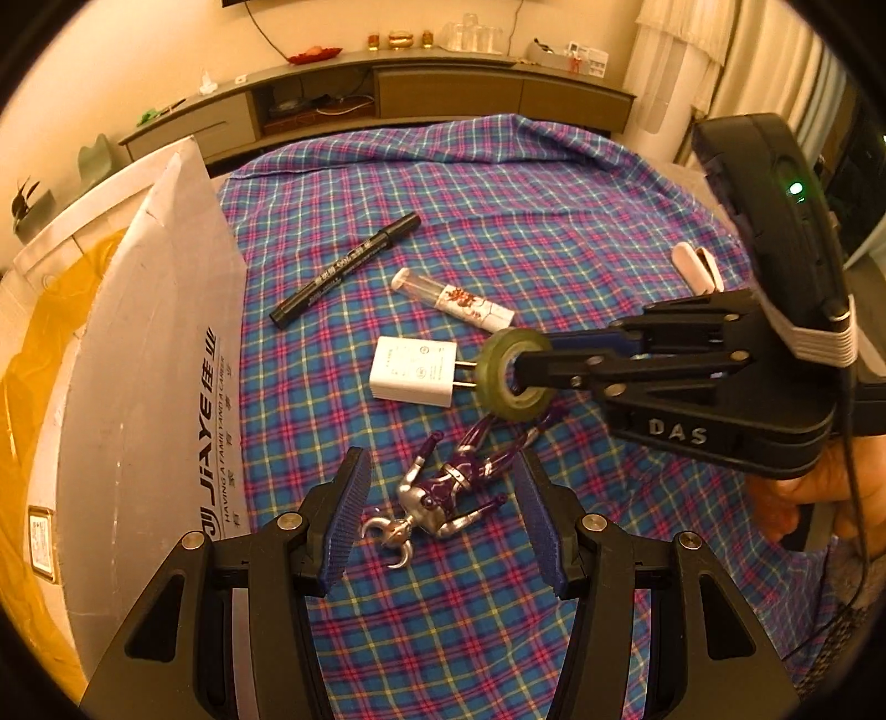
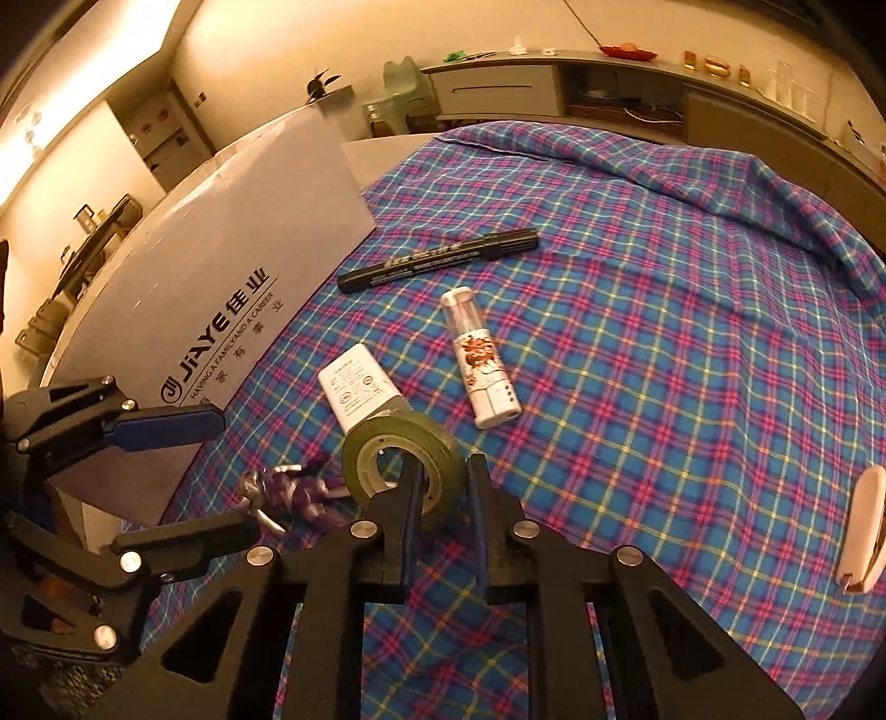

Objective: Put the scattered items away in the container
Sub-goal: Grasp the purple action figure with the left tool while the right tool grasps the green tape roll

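Tape roll (image 2: 403,457), clamped through its ring wall by the right gripper (image 2: 443,498), hangs above the plaid cloth (image 2: 637,332); at nine o'clock, left gripper (image 1: 440,509) spread over the toy figure (image 1: 443,493).

"JIAYE" on box (image 1: 166,354) ("DAS", right gripper (image 1: 506,370))

Warm yellowish light fills the room. A long low cabinet (image 1: 387,88) runs along the cream wall (image 1: 166,44), carrying small ornaments and a red dish (image 1: 314,54). Pale curtains (image 1: 686,61) hang at right. A plaid cloth (image 1: 526,221) covers the worktop.
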Demonstrator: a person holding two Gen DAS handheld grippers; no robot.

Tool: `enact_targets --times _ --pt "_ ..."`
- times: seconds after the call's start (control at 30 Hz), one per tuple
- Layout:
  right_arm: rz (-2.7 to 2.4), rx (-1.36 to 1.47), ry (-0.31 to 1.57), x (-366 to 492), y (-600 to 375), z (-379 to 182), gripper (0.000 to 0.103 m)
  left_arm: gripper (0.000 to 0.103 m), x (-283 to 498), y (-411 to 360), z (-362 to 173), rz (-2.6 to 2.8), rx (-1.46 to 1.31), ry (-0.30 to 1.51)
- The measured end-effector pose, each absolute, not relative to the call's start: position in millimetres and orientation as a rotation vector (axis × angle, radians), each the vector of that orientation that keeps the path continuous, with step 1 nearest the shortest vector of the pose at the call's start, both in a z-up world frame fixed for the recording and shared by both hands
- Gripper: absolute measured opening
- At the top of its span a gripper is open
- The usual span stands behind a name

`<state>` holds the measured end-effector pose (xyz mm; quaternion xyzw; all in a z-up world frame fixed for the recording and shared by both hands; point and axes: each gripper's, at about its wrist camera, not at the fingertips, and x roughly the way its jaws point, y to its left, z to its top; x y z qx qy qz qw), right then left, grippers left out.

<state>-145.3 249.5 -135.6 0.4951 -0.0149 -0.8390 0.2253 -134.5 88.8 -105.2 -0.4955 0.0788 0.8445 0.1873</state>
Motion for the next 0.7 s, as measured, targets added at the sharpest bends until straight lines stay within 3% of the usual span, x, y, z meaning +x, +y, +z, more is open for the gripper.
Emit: enact_targets --times 0.5,0.7 --pt "-2.374 1.346 -0.115 -121.5 275.7 -99.8 0.017 0.057 -129.2 116.9 -140.3 2.344 -1.420 0.412" --pt "-2.369 1.353 -0.181 -99.3 280.8 -93.6 0.017 0.052 -133.8 107.7 -142.0 2.345 -1.414 0.293"
